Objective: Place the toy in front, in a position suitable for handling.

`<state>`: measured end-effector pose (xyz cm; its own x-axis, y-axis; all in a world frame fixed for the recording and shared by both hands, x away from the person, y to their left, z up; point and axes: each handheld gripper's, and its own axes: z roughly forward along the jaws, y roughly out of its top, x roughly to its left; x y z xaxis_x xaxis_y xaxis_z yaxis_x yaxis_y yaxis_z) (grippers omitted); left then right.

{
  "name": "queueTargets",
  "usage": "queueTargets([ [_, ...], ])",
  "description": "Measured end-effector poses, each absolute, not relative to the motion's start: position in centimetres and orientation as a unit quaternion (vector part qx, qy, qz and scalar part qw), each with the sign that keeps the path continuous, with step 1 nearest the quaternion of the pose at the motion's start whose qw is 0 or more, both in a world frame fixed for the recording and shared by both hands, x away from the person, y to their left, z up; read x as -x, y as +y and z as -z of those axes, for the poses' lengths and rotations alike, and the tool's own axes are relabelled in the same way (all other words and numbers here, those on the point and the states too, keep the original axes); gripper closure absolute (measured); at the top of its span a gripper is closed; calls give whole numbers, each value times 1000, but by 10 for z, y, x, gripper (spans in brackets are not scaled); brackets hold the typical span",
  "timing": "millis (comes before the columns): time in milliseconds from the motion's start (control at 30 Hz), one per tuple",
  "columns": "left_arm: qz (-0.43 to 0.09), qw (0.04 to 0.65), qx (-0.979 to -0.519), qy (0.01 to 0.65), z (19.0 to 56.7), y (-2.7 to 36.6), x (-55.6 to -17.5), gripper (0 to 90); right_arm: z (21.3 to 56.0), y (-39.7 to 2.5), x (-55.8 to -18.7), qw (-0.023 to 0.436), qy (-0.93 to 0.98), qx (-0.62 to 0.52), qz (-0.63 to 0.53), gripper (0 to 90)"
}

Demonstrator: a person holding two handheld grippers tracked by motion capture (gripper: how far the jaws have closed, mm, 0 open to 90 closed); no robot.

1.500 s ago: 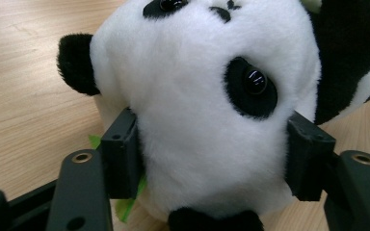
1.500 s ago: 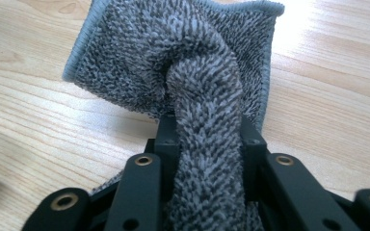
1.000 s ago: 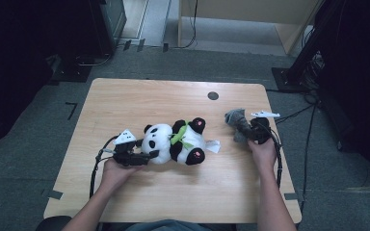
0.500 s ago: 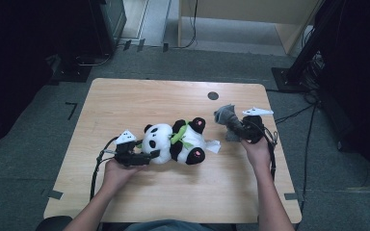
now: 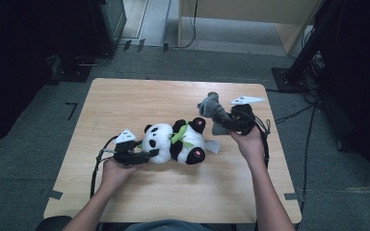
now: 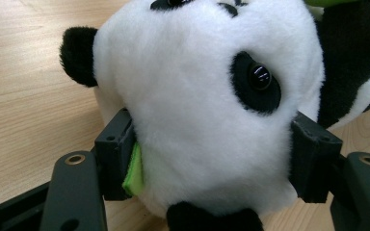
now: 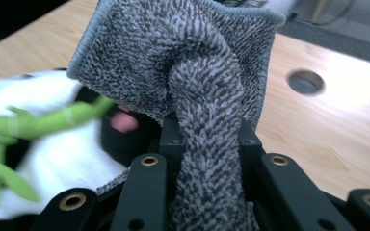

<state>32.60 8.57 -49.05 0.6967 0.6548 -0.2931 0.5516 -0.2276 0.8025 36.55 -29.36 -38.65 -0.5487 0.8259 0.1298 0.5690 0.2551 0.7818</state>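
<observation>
The left gripper (image 5: 147,155) clamps its jaws on either side of the panda's (image 5: 173,143) white head; the panda lies on its back at the middle of the table (image 5: 125,101). The right gripper (image 5: 227,122) pinches a bunched grey cloth (image 5: 213,109), held up just beside the panda's feet.

1 plush panda (image 5: 173,143), 1 grey cloth (image 5: 213,109), 2 grippers, 1 table (image 5: 125,101)
</observation>
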Motion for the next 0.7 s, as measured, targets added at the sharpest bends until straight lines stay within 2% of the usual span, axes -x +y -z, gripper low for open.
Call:
queueTargets([
  [433, -55, 492, -775, 392, 490, 84, -325, 325, 357, -221, -369, 130, 813, -374, -428, 737],
  [700, -60, 492, -777, 387, 489, 84, -325, 325, 366, -181, -378, 111, 835, -352, -408, 736],
])
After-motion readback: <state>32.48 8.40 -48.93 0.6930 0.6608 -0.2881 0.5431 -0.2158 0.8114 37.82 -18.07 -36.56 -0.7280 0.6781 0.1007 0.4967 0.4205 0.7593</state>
